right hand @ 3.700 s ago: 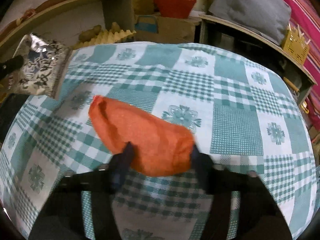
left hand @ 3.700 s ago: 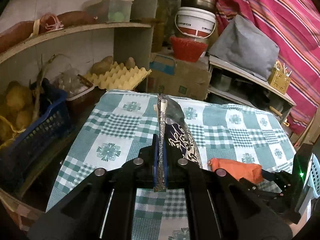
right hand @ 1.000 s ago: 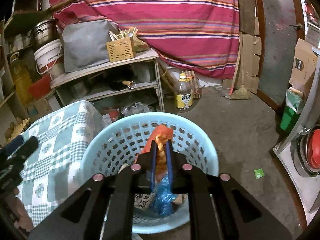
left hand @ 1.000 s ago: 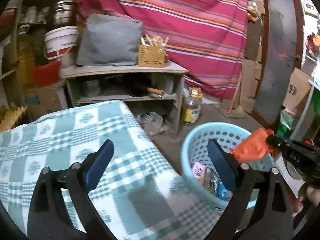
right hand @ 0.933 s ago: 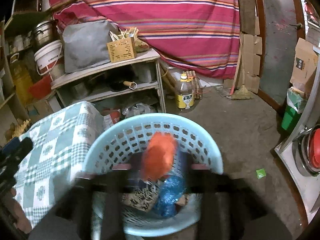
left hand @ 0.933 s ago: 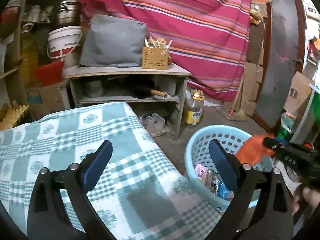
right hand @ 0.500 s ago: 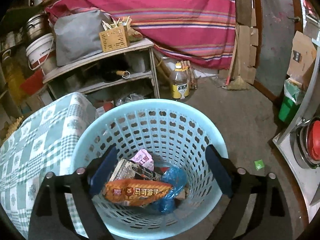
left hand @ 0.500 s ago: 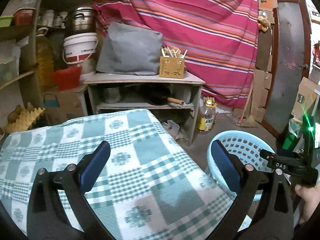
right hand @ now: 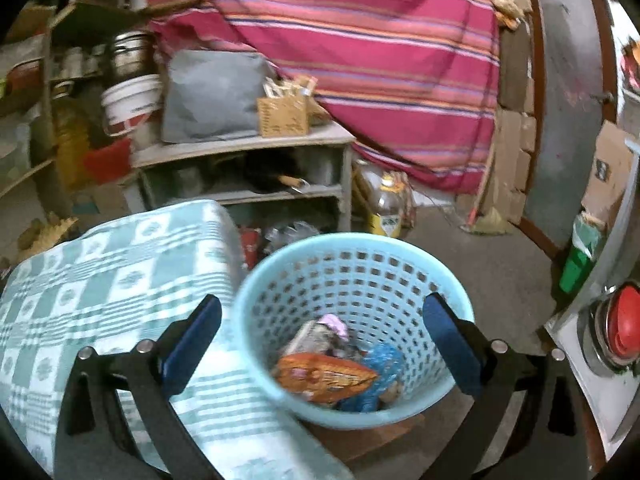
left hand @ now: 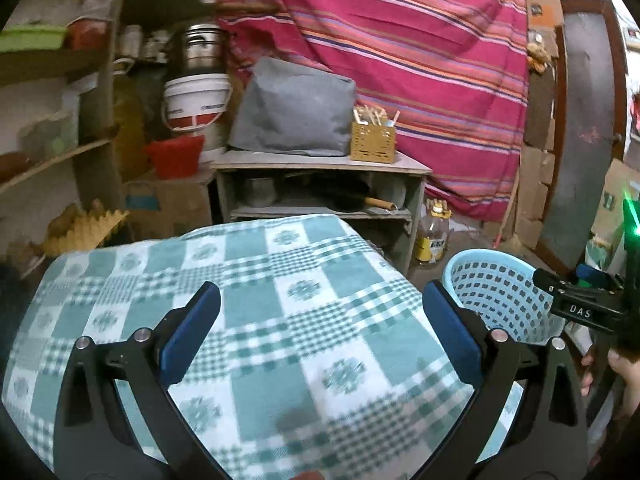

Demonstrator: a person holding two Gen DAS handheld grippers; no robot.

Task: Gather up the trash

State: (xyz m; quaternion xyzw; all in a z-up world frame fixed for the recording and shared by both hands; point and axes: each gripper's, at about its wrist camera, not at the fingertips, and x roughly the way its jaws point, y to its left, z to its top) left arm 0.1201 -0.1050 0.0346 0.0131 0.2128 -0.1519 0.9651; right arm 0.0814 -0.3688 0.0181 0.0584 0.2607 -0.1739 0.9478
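We see our right claw (right hand: pixel 320 344) opening, empty, above the blue basket (right hand: pixel 256 304); the orange wrapper (right hand: pixel 324 376) lies inside, light, crinkly, best pinched at an edge; our left claw (left hand: pixel 320 328) spread, empty

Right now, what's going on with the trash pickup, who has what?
Nobody is holding anything. The right hand-held gripper hangs over the light blue basket with its jaws opening and nothing between them; an orange snack wrapper lies inside with other wrappers. The left hand-held gripper is open and empty over the green checked tablecloth, where no trash shows in this view.
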